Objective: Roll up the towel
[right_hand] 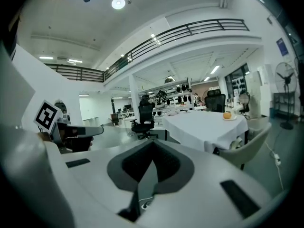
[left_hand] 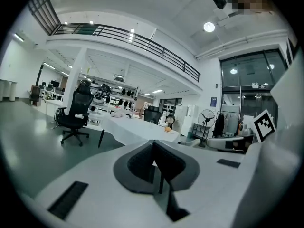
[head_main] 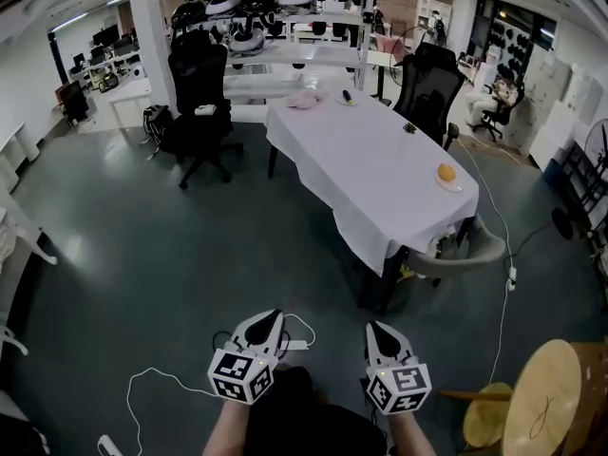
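A pale pink crumpled cloth (head_main: 304,100), probably the towel, lies at the far end of a long table under a white cloth (head_main: 361,164). I stand on the grey floor well short of the table's near end. My left gripper (head_main: 275,314) and right gripper (head_main: 372,328) are held side by side low in the head view, pointing toward the table. Both are shut with nothing between the jaws. The left gripper view shows its closed jaws (left_hand: 153,143) with the table (left_hand: 137,129) far ahead. In the right gripper view the closed jaws (right_hand: 152,142) aim left of the table (right_hand: 209,125).
An orange on a plate (head_main: 446,174) sits near the table's right edge. Black office chairs (head_main: 201,103) (head_main: 427,84) stand left of and behind the table, and a grey chair (head_main: 470,252) at its near corner. Cables (head_main: 152,380) lie on the floor; a round wooden stool (head_main: 541,411) is at lower right.
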{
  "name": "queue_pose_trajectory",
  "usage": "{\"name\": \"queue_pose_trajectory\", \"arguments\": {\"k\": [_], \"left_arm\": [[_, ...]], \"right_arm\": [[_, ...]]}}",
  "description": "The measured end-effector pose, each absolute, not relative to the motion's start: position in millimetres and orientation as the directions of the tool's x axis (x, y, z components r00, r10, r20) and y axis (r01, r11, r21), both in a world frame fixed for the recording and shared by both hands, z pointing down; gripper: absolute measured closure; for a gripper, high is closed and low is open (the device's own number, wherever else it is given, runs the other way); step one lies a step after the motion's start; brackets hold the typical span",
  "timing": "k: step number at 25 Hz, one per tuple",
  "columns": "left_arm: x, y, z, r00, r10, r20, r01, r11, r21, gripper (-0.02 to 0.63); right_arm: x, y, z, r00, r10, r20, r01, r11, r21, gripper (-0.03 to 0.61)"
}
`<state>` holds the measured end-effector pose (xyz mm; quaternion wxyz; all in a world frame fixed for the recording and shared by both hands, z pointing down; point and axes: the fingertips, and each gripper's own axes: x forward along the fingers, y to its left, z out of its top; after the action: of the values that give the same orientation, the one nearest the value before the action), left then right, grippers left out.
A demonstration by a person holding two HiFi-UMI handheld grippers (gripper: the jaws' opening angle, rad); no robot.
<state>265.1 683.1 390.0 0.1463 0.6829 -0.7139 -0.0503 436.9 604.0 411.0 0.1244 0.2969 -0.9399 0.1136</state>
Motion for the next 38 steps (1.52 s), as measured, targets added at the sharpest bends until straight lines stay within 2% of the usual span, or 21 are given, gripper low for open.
{"name": "queue_pose_trajectory", "arguments": {"k": [2, 3, 4, 5, 8, 10, 15, 24, 38], "left_arm": [[264, 680, 391, -0.02, -0.99, 0.138, -0.955, 0.06, 0.292, 0.6], [264, 678, 391, -0.013, -0.99, 0.138, -0.952, 0.055, 0.303, 0.58], [263, 676, 392, -0.005, -0.99, 0.139, -0.949, 0.049, 0.312, 0.525], [262, 674, 393, 0.0, -0.99, 0.14, -0.947, 0.045, 0.319, 0.463], [254, 664, 391, -0.006, -0.991, 0.133, -0.936, 0.052, 0.347, 0.321], [249, 655, 390, -0.007, -0.992, 0.124, -0.93, 0.052, 0.364, 0.26], [237, 627, 390, -0.008, -0.989, 0.148, -0.953, 0.053, 0.298, 0.252], [201, 552, 388, -0.021, -0.986, 0.163, -0.958, 0.067, 0.279, 0.252], [144, 428, 377, -0.007, -0.99, 0.141, -0.961, 0.046, 0.274, 0.252]], "right_arm": [[435, 599, 412, -0.789, -0.53, 0.31, -0.59, 0.794, -0.146, 0.572], [434, 596, 412, -0.793, -0.523, 0.31, -0.585, 0.796, -0.154, 0.539], [432, 595, 412, -0.799, -0.515, 0.31, -0.579, 0.799, -0.164, 0.459], [430, 592, 411, -0.804, -0.509, 0.307, -0.573, 0.802, -0.169, 0.409], [426, 582, 405, -0.81, -0.509, 0.291, -0.566, 0.808, -0.164, 0.311], [425, 572, 402, -0.808, -0.515, 0.285, -0.569, 0.808, -0.153, 0.263], [430, 538, 401, -0.796, -0.531, 0.291, -0.585, 0.797, -0.146, 0.238], [420, 458, 398, -0.782, -0.546, 0.301, -0.6, 0.79, -0.127, 0.249], [343, 326, 386, -0.797, -0.53, 0.289, -0.577, 0.809, -0.11, 0.259]]}}
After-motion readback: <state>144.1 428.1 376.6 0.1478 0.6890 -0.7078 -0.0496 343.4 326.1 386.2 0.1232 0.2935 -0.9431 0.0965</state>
